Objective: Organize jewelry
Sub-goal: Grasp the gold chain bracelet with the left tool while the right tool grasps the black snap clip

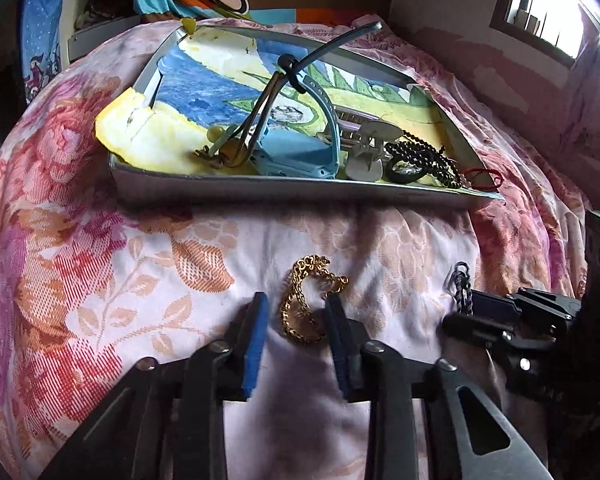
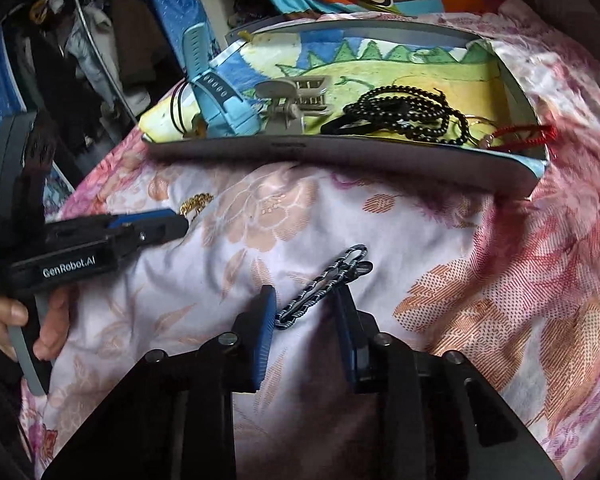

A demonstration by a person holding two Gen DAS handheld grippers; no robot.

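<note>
While the floral pink bedspread (image 1: pixel 100 280) is filling the left wrist view, the left gripper (image 1: pixel 296 316) is straddling the coiled gold chain bracelet (image 1: pixel 310 300), its jaws narrow, right pad touching, left pad just clear. At twelve o'clock the grey tray (image 1: pixel 260 188) is sitting.

In the right wrist view, the right gripper (image 2: pixel 306 306) is bracketing the black-and-white braided cord bracelet (image 2: pixel 320 284), its jaws narrow, contact unclear.

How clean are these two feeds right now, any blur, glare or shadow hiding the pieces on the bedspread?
Left wrist view: window blown out at top right, fisheye bends the tray, gold chain sharp, dark shadow under the jaws. Right wrist view: right edge of the bedspread smeared, braided cord still readable, gripper shadow darkens the cloth below it.
</note>
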